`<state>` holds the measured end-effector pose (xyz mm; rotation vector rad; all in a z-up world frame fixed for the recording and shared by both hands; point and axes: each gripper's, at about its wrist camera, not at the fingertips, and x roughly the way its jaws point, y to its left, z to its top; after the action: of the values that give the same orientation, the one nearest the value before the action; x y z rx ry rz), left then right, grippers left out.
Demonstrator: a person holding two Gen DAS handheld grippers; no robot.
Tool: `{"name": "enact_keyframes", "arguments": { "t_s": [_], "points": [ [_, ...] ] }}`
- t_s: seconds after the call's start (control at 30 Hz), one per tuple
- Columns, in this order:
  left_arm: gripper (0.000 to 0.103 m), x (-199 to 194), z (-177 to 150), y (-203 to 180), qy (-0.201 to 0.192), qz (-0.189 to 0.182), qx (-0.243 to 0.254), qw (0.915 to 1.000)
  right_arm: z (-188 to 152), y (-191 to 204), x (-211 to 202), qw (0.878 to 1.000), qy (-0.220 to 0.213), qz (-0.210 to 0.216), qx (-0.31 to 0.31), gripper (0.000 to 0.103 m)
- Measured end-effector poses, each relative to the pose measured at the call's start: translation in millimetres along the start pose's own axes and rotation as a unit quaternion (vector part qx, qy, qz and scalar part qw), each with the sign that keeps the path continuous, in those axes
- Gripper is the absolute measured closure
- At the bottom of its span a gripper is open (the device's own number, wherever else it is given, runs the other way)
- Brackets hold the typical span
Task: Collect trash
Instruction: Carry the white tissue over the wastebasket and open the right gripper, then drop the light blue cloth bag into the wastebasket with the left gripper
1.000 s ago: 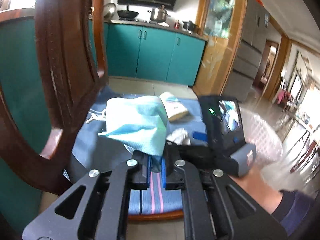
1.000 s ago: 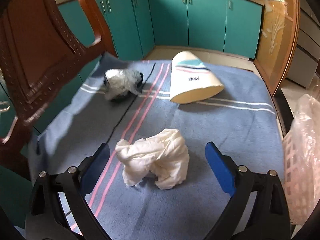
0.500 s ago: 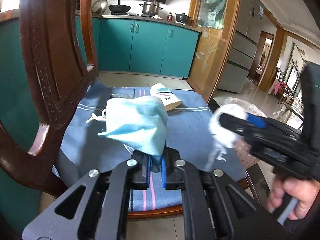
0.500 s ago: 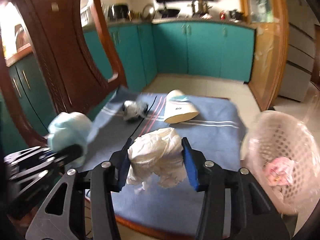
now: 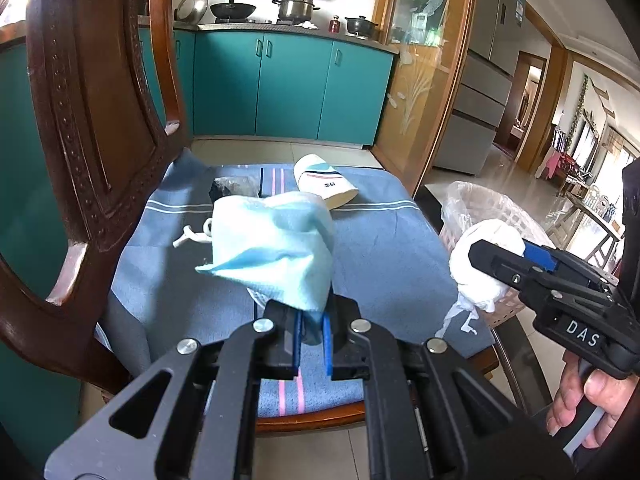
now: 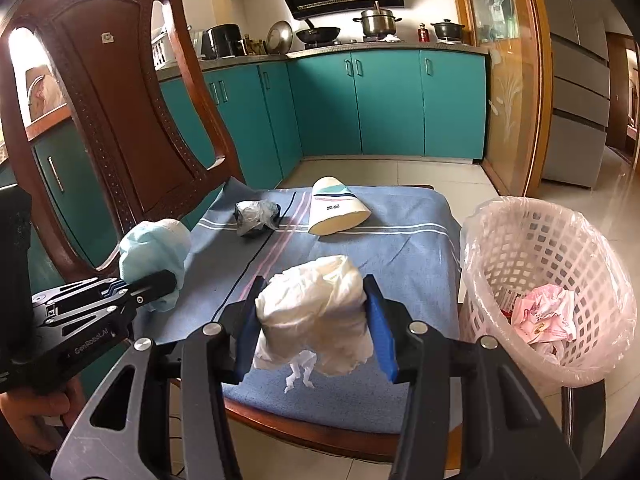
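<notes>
Two handheld grippers hang above a wooden chair seat covered with a blue striped blanket (image 6: pixel 400 248), each carrying a piece of rubbish. The left gripper (image 5: pixel 311 340), its blue pads drawn almost together, pinches the lower corner of a crumpled pale-blue face mask (image 5: pixel 276 248), which stands up above the jaws, clear of the blanket. The right gripper (image 6: pixel 314 332) is clamped on a wad of crumpled white tissue paper (image 6: pixel 316 312), its jaws having just closed in from a wider setting, with the wad pressed between both blue pads and a torn shred dangling below. In the left wrist view the same wad (image 5: pixel 486 264) hangs at the near edge of a white lattice plastic waste basket lined with a clear bag (image 6: pixel 560 248), which stands just beside the chair's right edge. Crumpled pink-and-white wrappers (image 6: pixel 544 316) lie inside the basket. Still on the blanket, toward the far side, lie a squashed white paper cup with teal and red markings (image 6: pixel 340 212), tipped on its side, and, near it, a ball of crumpled grey-and-black plastic (image 6: pixel 254 216). The carved dark-wood chair back (image 6: pixel 120 100) rises at left; teal kitchen cabinets (image 6: pixel 384 104) line the far wall.
</notes>
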<state>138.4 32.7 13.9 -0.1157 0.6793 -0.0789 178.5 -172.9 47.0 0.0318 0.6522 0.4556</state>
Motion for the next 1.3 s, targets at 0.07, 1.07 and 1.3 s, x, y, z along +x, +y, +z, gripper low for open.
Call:
{"name": "enact_keyframes", "arguments": {
  "t_s": [0.07, 1.07, 1.3],
  "points": [
    [0.094, 0.2, 0.7, -0.2, 0.002, 0.000, 0.000, 1.0000, -0.1, -0.7, -1.0, 1.000, 0.002, 0.001, 0.001, 0.055],
    [0.092, 34.2, -3.2, -64.9, 0.056, -0.065, 0.058, 0.9946, -4.3, -181.2, -101.5, 0.914, -0.225, -0.153, 0.300, 0.005],
    [0.053, 53.4, 60.6, -189.9, 0.019, -0.172, 0.122, 0.9774, -19.0, -215.7, -121.6, 0.870, -0.277, -0.180, 0.366, 0.005]
  ]
}}
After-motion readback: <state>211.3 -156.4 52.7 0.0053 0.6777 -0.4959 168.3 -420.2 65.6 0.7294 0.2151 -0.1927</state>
